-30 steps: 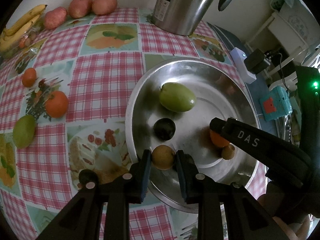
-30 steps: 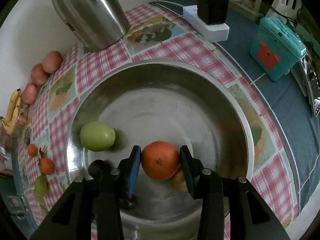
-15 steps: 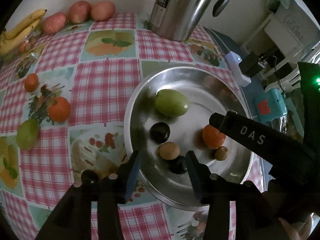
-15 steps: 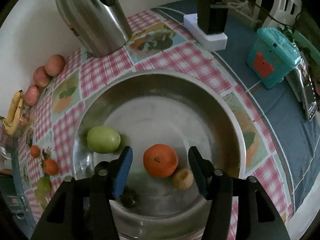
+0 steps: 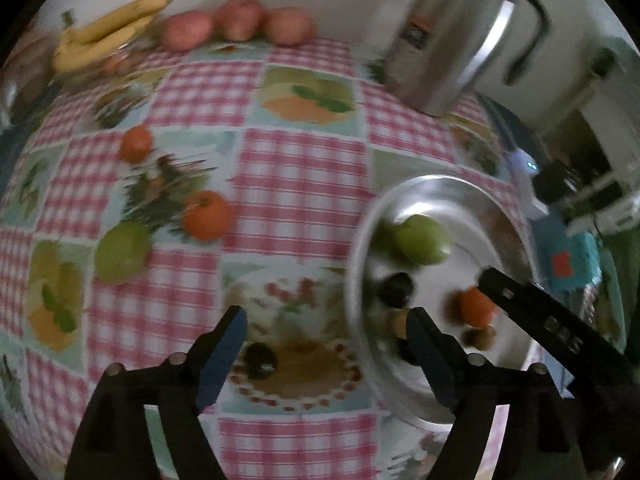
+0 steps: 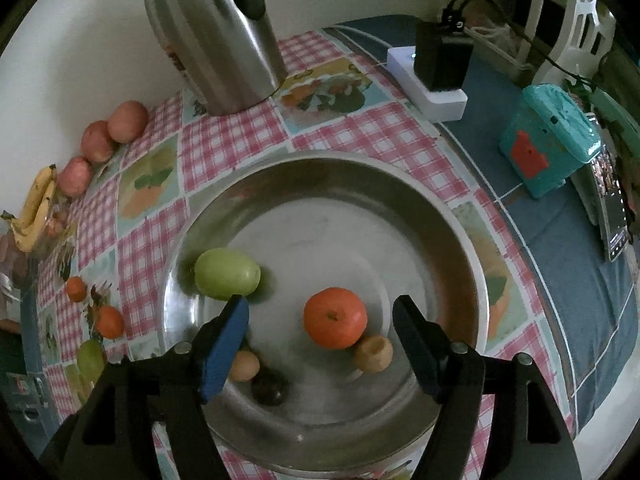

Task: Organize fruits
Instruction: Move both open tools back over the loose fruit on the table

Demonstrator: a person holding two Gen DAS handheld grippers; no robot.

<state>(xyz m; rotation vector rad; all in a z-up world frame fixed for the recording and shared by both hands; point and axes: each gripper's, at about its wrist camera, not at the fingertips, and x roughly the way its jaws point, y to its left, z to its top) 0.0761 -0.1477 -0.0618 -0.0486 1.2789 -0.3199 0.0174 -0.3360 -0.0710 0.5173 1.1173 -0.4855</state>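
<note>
Two grippers stand spread with nothing between their pads, both having just been opening. Your right gripper hovers over the steel plate, and the orange lies loose on the plate just above the midpoint of the jaws. Your left gripper is spread over the tablecloth at the plate's 9 o'clock rim; its view is blurred.

Outward from the right jaws: a small tan fruit touches the orange at its 4 o'clock; a second tan fruit and a dark round fruit lie at the plate's 7 o'clock; a green fruit lies at 9 o'clock. On the cloth, well apart from the plate, lie two more oranges and another green fruit.

Judge the orange light, firm yet yielding, and apt to roll on polished steel; take it across its widest girth. It is near-round, with no real long axis, and its stem dimple faces up. The green fruit on the plate is oval, its long axis running from 9 to 3 o'clock; grip it across the short width.
</note>
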